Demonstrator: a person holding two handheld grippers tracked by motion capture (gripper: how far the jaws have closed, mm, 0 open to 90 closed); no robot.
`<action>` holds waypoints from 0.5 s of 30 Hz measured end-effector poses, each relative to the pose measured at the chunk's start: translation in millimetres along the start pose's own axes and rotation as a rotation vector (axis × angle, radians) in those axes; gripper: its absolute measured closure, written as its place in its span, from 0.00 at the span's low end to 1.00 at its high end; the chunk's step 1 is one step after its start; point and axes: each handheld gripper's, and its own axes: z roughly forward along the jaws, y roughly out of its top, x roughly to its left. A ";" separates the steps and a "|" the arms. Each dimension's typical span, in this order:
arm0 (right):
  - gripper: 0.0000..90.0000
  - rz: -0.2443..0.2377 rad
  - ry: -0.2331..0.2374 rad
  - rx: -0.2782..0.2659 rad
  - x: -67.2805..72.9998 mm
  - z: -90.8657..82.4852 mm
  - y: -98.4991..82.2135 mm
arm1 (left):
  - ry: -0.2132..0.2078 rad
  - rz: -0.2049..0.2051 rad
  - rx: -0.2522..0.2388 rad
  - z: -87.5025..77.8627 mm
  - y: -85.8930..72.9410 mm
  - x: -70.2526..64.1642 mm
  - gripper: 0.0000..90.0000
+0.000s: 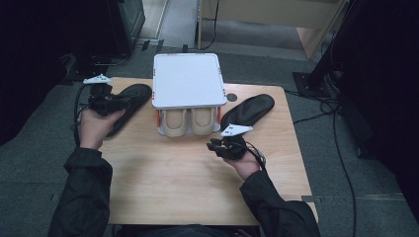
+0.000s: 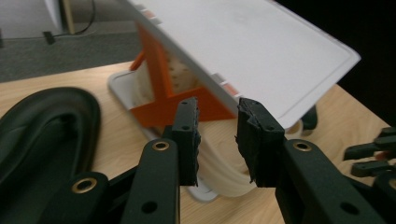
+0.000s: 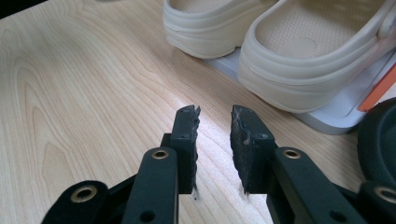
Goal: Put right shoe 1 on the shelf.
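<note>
Both grippers – left (image 1: 109,101), right (image 1: 216,146) – hang with jaws parted and empty, flanking the rack (image 1: 187,79) mid-worktop (image 1: 188,182) where cream clogs (image 1: 189,122) sit shelved, black insoles (image 1: 126,106) lying free either side for easy picking.

No text, label, brand, number or sign can be read anywhere in these views. The white rack (image 1: 188,81) at the middle of the tabletop (image 1: 197,182) has a plain, unmarked top, and the cream clogs (image 3: 299,60) under it and the black insoles (image 1: 247,111) beside it bear no legible marking.
</note>
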 end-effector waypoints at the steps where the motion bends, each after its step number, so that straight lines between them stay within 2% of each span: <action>1: 0.80 0.007 0.003 0.000 -0.2 0.7 -0.2 | 0.012 -0.005 0.000 -0.4 -3.6 4.6 0.76; 3: 0.79 0.014 0.008 0.001 -2.6 4.3 -0.8 | 0.049 -0.037 0.010 1.3 -15.7 19.6 0.75; 4: 0.79 0.014 0.008 0.001 -2.6 4.3 -0.8 | 0.049 -0.037 0.010 1.3 -15.7 19.6 0.75; 5: 0.79 0.019 0.013 0.002 -4.1 6.4 -1.2 | 0.065 -0.052 0.016 3.6 -23.9 29.5 0.75; 6: 0.79 0.019 0.013 0.002 -4.1 6.4 -1.2 | 0.065 -0.052 0.016 3.6 -23.9 29.5 0.75; 9: 0.80 0.018 0.014 -0.005 -4.2 7.6 -0.6 | 0.090 -0.069 0.015 7.2 -35.3 43.5 0.76; 12: 0.82 0.015 0.015 -0.008 -3.8 8.3 -0.6 | 0.118 -0.081 0.034 11.9 -45.8 57.8 0.80; 15: 0.83 0.006 0.016 -0.004 -3.0 8.7 -0.6 | 0.144 -0.097 0.077 20.0 -55.4 73.8 0.82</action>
